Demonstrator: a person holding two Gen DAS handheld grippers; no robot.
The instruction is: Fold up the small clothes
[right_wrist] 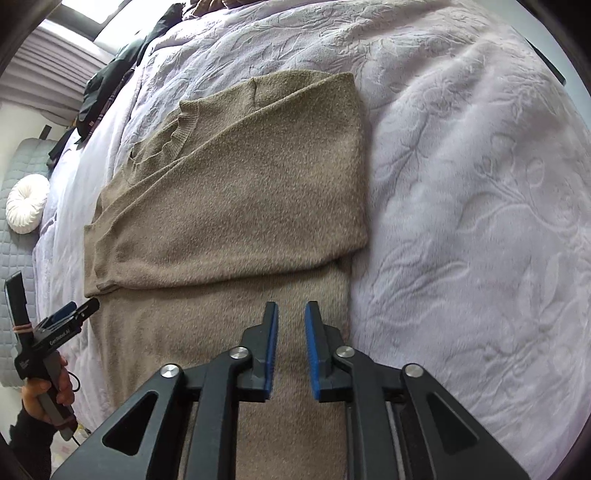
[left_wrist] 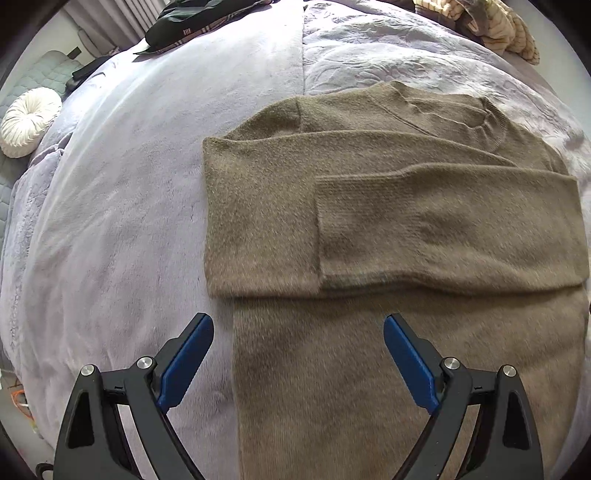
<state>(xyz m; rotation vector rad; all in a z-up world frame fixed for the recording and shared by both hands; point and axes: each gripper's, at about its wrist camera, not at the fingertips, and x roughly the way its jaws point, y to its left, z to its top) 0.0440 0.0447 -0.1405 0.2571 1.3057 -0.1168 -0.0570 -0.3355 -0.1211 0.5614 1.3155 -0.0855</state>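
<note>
olive sweater flat on lilac bedspread, sleeves folded across chest. left gripper wide open, empty, above hem edge. right gripper narrowly open, nothing between pads. risk: single-layer pinch drags sleeves askew during next fold.

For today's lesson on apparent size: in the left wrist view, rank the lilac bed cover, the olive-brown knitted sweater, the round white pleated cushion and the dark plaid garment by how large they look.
1. Lilac bed cover
2. Olive-brown knitted sweater
3. Dark plaid garment and round white pleated cushion: these look alike, both far away, so unranked.
</note>
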